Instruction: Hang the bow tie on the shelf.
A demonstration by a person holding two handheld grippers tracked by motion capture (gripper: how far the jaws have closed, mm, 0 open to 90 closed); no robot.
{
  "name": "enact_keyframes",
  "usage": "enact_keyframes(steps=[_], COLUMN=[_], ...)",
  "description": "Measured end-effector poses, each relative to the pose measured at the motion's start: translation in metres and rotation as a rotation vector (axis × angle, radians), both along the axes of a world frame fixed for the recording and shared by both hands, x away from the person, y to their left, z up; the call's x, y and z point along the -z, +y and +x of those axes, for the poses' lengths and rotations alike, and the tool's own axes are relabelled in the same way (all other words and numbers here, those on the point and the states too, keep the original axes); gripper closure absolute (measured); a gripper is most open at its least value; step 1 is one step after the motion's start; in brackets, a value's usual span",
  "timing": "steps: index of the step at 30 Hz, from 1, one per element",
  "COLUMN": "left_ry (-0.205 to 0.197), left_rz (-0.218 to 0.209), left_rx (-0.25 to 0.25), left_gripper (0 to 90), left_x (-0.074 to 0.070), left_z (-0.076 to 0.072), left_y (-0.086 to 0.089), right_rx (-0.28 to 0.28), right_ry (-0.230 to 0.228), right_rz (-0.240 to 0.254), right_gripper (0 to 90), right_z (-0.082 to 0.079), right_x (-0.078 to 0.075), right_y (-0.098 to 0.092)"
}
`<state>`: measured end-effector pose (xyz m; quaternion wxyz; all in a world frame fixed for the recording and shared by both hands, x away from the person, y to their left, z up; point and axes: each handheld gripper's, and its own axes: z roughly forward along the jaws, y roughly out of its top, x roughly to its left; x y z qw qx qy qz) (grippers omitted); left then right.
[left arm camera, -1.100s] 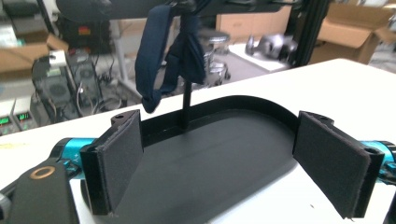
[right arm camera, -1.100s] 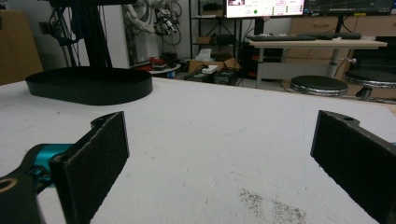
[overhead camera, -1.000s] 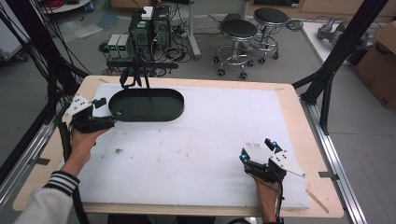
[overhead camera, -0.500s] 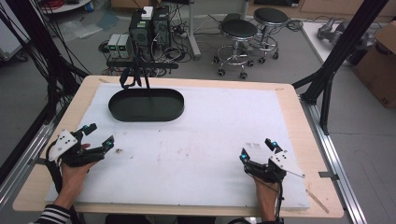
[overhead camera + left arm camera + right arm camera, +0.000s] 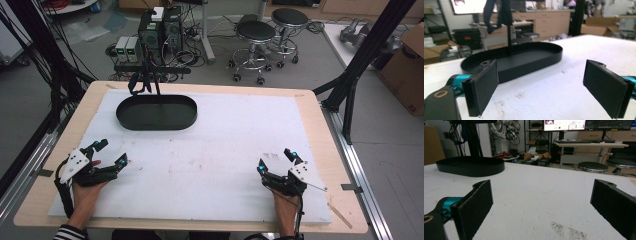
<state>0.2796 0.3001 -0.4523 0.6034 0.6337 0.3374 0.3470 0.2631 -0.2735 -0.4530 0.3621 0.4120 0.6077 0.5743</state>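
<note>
Black foam-faced jaws on both tools, spread wide, nothing between them. Left gripper (image 5: 111,154) sits low over the near-left part of the white mat (image 5: 225,150), released; the person's left hand (image 5: 85,192) holds it from below, striped sleeve at the table edge. In the left gripper view its 2 pads (image 5: 484,87) frame bare mat with small dark specks.

Right gripper (image 5: 276,160) near the near-right part of the mat, also released, jaws apart; a grey smudge on the mat just ahead of it in the right gripper view.

Black oval tray (image 5: 125,119) lies at the far-left of the mat, well apart from both grippers, low wall, flat floor. A thin black post (image 5: 509,37) rises by the tray; whether it stands inside it I cannot tell.

Beyond the wooden table (image 5: 320,125): 2 round stools (image 5: 255,31) and computer boxes (image 5: 161,27) on the floor.
</note>
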Motion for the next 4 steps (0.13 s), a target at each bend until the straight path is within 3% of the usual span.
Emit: enact_keyframes(steps=[4], left_ry=[-0.028], left_rz=[0.007], left_rx=[-0.007], left_gripper=[13.1], left_x=[0.001], left_z=[-0.0025], left_y=[-0.0012], right_rx=[0.0], right_ry=[0.001], right_rz=[-0.008], right_gripper=[3.2], right_z=[-0.0004], right_x=[0.0], right_y=[0.0009])
